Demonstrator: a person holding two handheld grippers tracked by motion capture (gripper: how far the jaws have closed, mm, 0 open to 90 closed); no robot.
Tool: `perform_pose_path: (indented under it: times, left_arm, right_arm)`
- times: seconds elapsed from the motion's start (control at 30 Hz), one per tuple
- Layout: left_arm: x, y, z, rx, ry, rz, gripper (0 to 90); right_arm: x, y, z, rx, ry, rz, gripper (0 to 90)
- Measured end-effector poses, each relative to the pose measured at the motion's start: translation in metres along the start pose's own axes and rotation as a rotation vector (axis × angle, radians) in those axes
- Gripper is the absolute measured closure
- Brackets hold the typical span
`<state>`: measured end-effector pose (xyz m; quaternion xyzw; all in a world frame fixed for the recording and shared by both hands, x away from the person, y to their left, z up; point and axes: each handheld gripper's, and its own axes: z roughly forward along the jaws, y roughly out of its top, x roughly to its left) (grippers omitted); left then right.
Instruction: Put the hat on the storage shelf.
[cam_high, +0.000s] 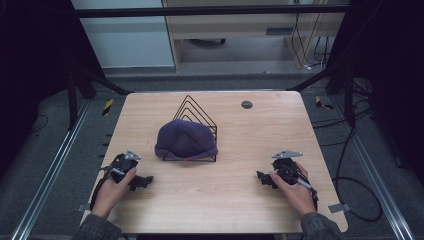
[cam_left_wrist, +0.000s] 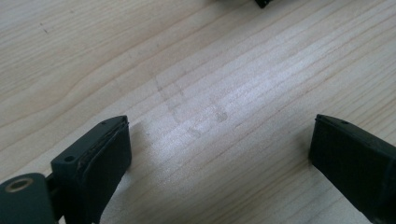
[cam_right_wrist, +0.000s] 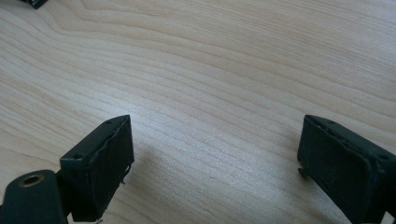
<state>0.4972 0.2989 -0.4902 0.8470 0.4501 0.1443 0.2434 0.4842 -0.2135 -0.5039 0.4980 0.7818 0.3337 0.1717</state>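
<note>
So nearest the camera you've got the person's two hands resting on the light wood-grain counter (cam_high: 235, 200), one near each front corner. The left hand (cam_high: 111, 192) grips the left black two-jaw tool (cam_high: 141, 181), and the right hand (cam_high: 294, 192) grips the right black two-jaw tool (cam_high: 265, 179). Both point inward toward the middle, well apart from each other.

From the left gripper view, the left tool (cam_left_wrist: 219, 149) has its jaws spread wide with nothing between them, just bare wood underneath with a faint smudgy mark on it. Same deal in the right gripper view: the right tool (cam_right_wrist: 215, 149) is wide open and holding nothing.

Further back, around the counter's middle, a dark blue knit beanie (cam_high: 185, 140) sits draped over the front of a black wire rack with triangular peaks (cam_high: 196, 111). Neither tool touches it.

Past that, near the far edge, a small dark round disc (cam_high: 246, 104) sits in the counter surface.
</note>
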Motion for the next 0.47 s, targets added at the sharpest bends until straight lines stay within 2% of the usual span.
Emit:
perform_pose_path:
  times: [0.03, 0.17, 0.3, 0.47]
  left_arm:
    - [0.0, 0.0, 0.0, 0.004, -0.004, -0.001, 4.6]
    - [0.0, 0.0, 0.0, 0.006, -0.004, 0.003, 4.1]
    - [0.0, 0.0, 0.0, 0.004, -0.006, 0.002, 3.6]
    - [-0.001, 0.0, 0.001, 0.006, -0.008, 0.004, 3.1]
  right_arm:
    - [0.0, 0.0, 0.0, 0.0, 0.0, 0.0, 10.8]
    - [0.006, -0.005, 0.002, -0.024, -0.05, -0.048, 10.0]
    - [0.006, -0.011, 0.002, -0.066, -0.05, -0.046, 10.1]
    - [0.006, -0.01, 0.002, -0.066, -0.052, -0.045, 10.0]
